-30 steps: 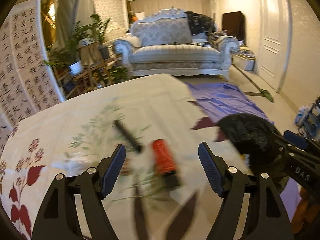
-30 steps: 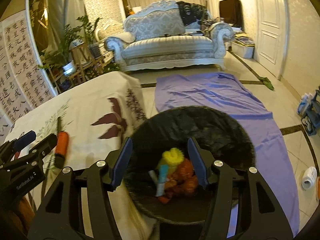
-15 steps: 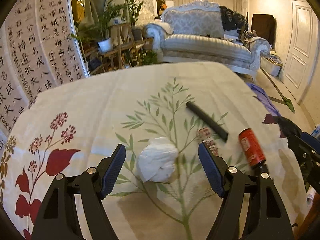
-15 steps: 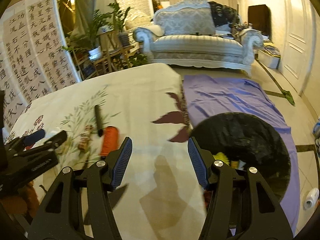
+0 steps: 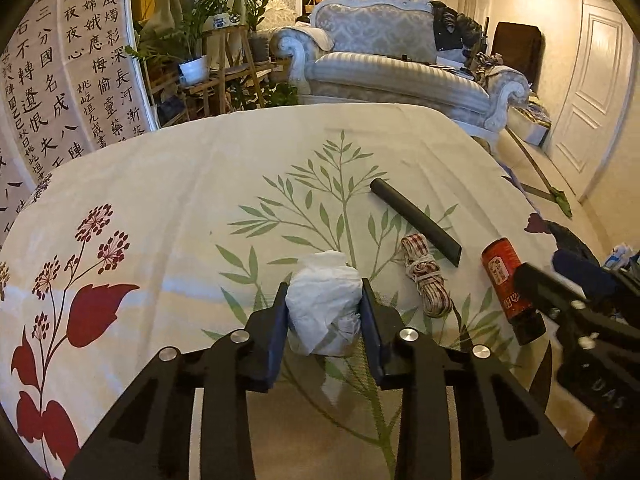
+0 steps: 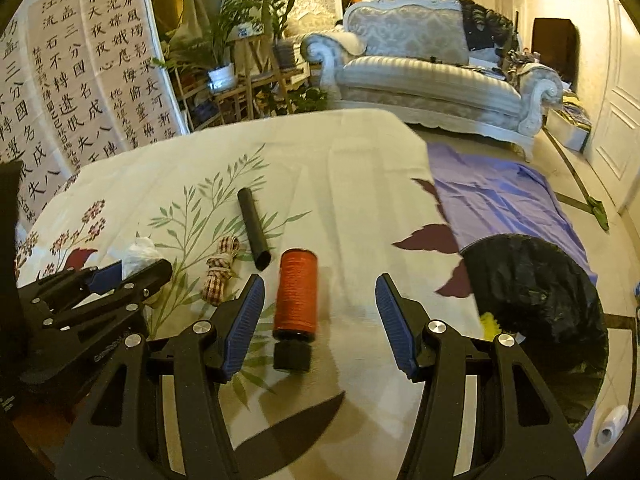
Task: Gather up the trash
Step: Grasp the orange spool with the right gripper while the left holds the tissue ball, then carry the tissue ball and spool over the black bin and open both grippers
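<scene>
On the tablecloth (image 5: 168,184), left gripper (image 5: 324,312) clamps the crumpled tissue (image 5: 324,300); right gripper (image 6: 320,316) gapes wide near the red bottle (image 6: 296,296). Grasp step; next, carry to the black-lined bin (image 6: 536,280).

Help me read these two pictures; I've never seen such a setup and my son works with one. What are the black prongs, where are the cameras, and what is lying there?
There is no robot: a person holds a two-fingered grasping tool in each hand, with a wide-angle camera on each looking forward along its fingers. One picture is from the left tool, which is closed on a crumpled white tissue. The other is from the right tool, open around an orange-red bottle without touching it. On the floral tablecloth also lie a black tube and a bundle of checked cord. A black-lined trash bin stands beside the table.
</scene>
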The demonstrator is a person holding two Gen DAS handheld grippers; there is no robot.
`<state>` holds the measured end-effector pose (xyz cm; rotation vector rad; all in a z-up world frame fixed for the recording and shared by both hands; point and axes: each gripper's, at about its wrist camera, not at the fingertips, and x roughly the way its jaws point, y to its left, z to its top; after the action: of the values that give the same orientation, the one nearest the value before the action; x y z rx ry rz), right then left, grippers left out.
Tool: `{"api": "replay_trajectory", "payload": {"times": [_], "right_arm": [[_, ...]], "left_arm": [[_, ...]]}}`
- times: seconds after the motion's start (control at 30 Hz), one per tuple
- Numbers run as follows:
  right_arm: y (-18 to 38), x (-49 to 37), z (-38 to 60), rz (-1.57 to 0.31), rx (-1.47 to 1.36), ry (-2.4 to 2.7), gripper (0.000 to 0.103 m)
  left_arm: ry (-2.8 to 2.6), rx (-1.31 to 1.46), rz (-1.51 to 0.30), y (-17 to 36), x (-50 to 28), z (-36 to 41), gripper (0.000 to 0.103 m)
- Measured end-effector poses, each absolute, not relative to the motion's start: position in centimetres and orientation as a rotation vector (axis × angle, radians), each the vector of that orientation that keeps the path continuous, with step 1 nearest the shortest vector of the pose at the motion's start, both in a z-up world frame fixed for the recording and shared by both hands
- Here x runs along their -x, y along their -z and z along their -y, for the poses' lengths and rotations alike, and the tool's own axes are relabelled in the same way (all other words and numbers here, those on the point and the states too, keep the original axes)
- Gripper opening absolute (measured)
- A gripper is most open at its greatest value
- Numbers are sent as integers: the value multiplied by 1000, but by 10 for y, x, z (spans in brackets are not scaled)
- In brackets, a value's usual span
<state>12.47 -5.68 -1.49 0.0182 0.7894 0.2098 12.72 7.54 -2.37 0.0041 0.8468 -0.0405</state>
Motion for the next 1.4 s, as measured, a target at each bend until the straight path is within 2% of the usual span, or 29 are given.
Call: {"api": "replay_trajectory", "payload": {"times": [0.13,0.17,0.33,0.37,0.87,1.4], "right_arm": [[21,-129,49,-819,0,-212,50],[23,-130,47,-829,8,-211,44],[31,-133,42,-864,32,-207,31],[31,-133,41,-864,37,-205,23],[21,-110,61,-820,9,-188,23],[12,-76,129,-767,-48,-71,23]], "left_arm": [[43,-1,-846,24,-127,-76,33],[43,-1,-846,24,-127,-77,33],[44,2,-847,24,-127,-77,32],[44,1,-847,23,-128,-77,32],[61,4,-818,15,-118,-72,31],[165,-46,-758,-1,-89,-15,31]]}}
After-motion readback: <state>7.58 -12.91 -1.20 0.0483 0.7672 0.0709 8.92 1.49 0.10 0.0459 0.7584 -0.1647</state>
